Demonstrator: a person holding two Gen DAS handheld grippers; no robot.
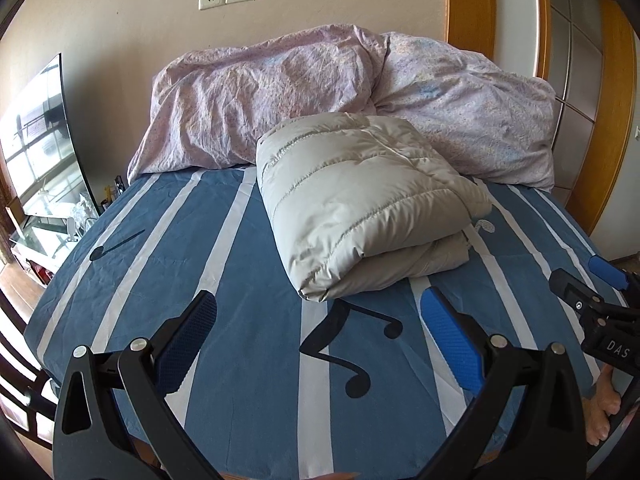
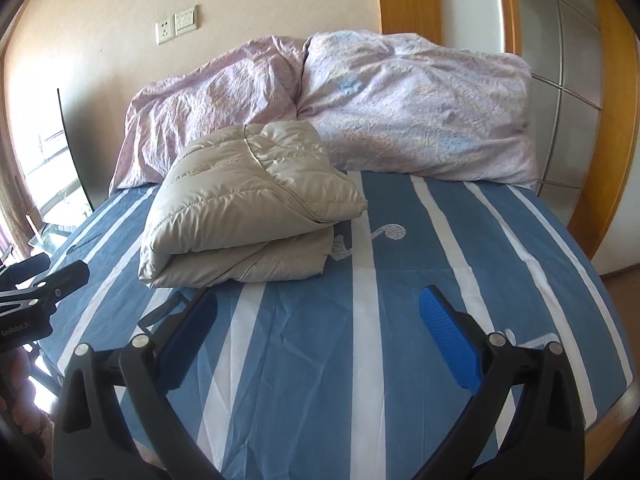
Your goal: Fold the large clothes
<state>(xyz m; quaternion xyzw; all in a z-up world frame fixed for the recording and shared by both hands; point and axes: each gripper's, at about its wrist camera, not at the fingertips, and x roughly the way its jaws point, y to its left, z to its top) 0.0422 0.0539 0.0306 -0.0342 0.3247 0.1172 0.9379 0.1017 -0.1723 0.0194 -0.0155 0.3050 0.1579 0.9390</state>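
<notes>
Beige puffer jacket (image 1: 360, 196) sits folded in a compact stack on the striped bed (image 1: 200, 240), in front of the pink duvet (image 1: 260, 100). My left gripper (image 1: 320, 344) and right gripper (image 2: 320, 340) hover short of it, jaws spread, holding nothing. Fold looks finished to me; next I'd only tidy the loose lower edge.

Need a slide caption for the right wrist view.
Open right hand-held gripper held short of a folded beige puffer jacket lying on the blue striped bed sheet, rumpled pink duvet behind.
</notes>
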